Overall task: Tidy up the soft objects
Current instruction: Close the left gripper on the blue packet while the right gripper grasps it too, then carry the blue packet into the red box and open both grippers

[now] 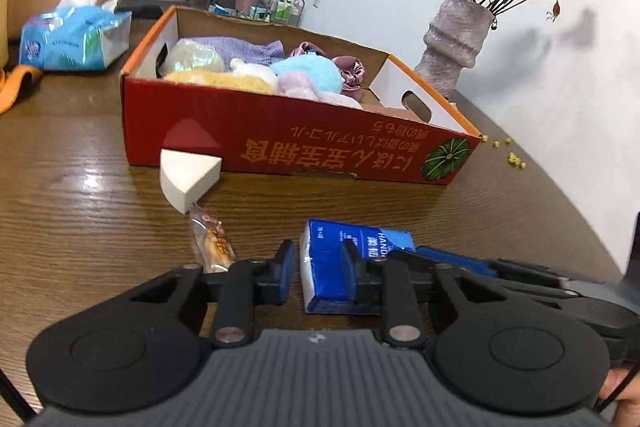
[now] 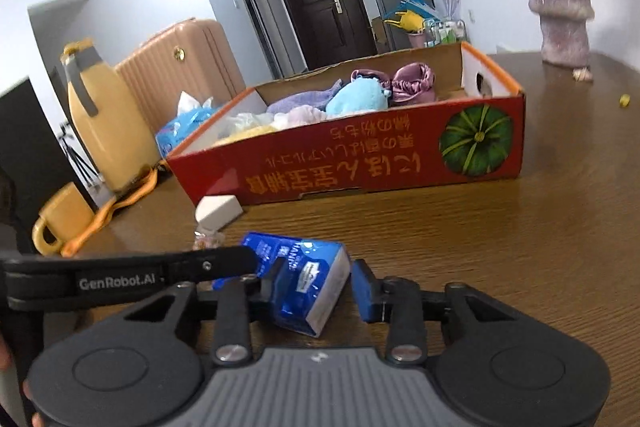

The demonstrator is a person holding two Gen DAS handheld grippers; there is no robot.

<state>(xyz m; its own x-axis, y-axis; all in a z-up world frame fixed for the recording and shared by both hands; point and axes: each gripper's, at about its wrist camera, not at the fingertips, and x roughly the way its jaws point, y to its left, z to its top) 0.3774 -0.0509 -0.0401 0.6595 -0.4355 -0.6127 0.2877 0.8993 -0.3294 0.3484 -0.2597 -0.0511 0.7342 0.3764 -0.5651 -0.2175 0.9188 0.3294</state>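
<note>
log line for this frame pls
left gripper: open, jaws at tissue pack | right gripper: open, jaws around pack | pack on table | box: part filled | sponge: out

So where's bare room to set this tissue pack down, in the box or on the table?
The red box is crowded at its left and middle with plush items; its right end by the handle cutout looks bare. The table right of the tissue pack is free; to its left lie the white sponge and snack packet.
</note>
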